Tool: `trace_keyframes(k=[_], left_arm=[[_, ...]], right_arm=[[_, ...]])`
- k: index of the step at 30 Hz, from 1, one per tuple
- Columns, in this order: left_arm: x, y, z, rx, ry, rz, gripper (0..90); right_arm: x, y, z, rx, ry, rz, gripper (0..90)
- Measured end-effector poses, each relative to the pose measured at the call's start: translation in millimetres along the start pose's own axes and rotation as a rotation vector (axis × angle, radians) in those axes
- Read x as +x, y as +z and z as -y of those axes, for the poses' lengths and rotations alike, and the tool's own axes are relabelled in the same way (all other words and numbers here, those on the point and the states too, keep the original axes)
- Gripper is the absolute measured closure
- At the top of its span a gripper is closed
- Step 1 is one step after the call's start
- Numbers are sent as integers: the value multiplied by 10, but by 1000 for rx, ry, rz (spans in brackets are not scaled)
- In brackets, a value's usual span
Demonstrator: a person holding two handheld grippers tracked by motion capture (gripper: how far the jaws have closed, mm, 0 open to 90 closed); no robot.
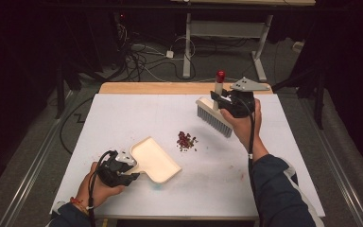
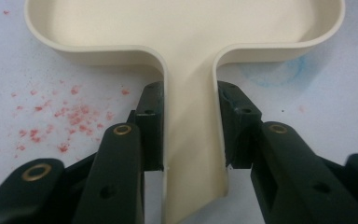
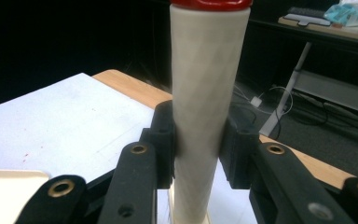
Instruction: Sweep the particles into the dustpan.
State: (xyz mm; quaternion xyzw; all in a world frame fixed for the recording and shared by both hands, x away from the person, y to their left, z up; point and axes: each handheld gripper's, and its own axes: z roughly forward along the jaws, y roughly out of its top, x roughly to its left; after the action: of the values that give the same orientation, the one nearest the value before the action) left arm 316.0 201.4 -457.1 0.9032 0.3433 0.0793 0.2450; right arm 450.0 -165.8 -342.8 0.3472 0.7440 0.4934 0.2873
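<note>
Left gripper (image 1: 123, 169) clamps the dustpan (image 1: 155, 160) handle lower centre; right gripper (image 1: 231, 101) clamps the brush (image 1: 214, 118) upper right. Hasty sweeping could scatter the red crumbs (image 1: 186, 140) past the pan.

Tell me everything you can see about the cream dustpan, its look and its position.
The dustpan is cream, smooth like plastic, with a shallow empty tray, a low raised rim and a narrow flat handle. It lies on the white table, mouth toward the red crumbs, apart from them. The left gripper is shut on its handle, one jaw on each side.
</note>
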Motion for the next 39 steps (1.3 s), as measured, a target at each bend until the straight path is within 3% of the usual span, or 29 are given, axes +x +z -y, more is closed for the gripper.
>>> trace_keyframes(k=[9,19,30,35,39], left_arm=[[1,14,-30,1,10,-5,640],[4,27,-49,-2,10,-4,640],[-5,33,-65,-2,6,-9,640],[-8,47,-104,9,8,-6,640],[-23,56,-141,7,16,-15,640]], right_arm=[[140,311,84,9,28,20,700],[230,458,191,25,26,13,700],[296,443,287,12,12,-19,700],[394,412,284,31,-7,-67,699],[437,397,287,35,-24,-81,699]])
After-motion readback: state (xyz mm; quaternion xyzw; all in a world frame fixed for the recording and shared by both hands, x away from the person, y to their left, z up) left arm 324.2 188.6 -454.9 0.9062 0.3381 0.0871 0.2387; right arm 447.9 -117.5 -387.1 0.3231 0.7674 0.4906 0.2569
